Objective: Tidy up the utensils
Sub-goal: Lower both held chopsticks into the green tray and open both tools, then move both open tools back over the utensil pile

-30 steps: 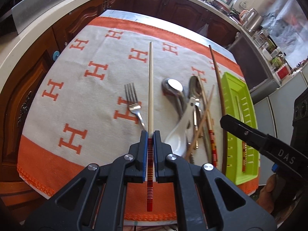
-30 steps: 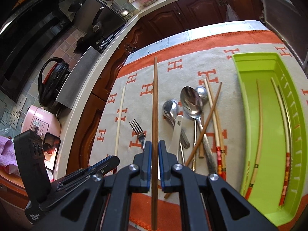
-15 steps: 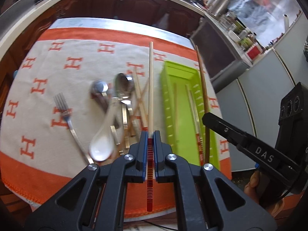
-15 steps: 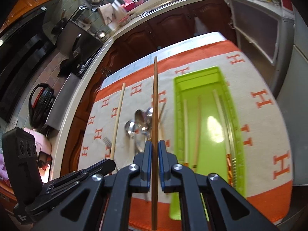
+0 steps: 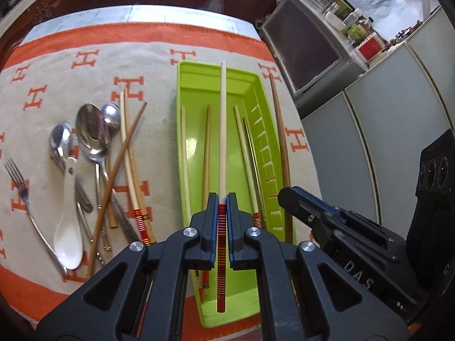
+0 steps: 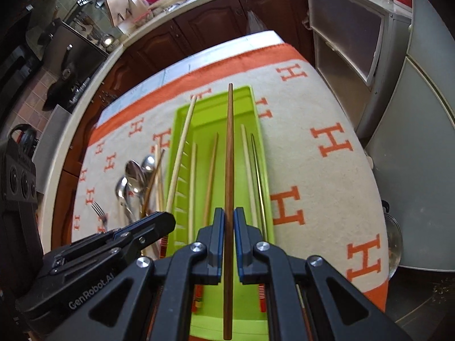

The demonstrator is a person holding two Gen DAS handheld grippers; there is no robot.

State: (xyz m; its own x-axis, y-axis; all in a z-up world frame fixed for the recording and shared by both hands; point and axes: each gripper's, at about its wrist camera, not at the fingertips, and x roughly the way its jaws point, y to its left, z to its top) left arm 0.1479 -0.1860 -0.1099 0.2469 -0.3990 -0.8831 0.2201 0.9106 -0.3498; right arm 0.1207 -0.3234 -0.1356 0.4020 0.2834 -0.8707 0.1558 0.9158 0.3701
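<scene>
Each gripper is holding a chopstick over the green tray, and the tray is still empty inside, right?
Not quite. Each gripper does hold a chopstick over the green tray, but the tray is not empty: several chopsticks already lie inside it. The left wrist view shows this; the right wrist view does too.

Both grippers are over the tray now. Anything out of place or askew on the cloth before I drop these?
Yes: left of the green tray, the loose utensils lie in a heap. A brown chopstick slants across the spoon handles and two pale chopsticks; a white ceramic spoon overlaps the metal spoons. Only the fork lies apart.
</scene>
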